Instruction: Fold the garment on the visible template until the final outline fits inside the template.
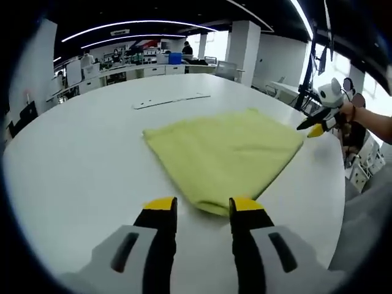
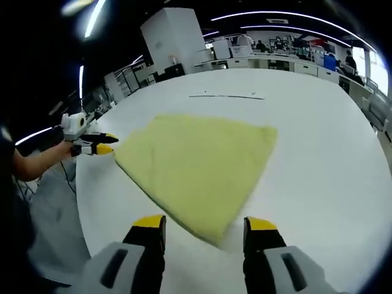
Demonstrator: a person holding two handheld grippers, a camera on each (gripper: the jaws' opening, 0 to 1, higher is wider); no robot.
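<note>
A yellow-green garment [image 1: 223, 153] lies folded flat on the white round table [image 1: 73, 165]. My left gripper [image 1: 203, 207] is open, with the cloth's near corner lying between its yellow-tipped jaws. At the cloth's far right corner, a hand holds my right gripper [image 1: 315, 127]. In the right gripper view the garment [image 2: 196, 165] spreads ahead, its nearest corner between the open jaws of my right gripper [image 2: 206, 223]. The left gripper [image 2: 101, 144] sits at the cloth's left corner, held by a hand. A thin template line [image 1: 171, 100] marks the table beyond the cloth, also visible as template line [image 2: 226, 95].
The table's rim [image 2: 79, 184] runs close to the cloth on the person's side. Desks, chairs and a white pillar [image 1: 244, 46] stand in the office behind. A blue bin [image 1: 175, 58] sits on a far desk.
</note>
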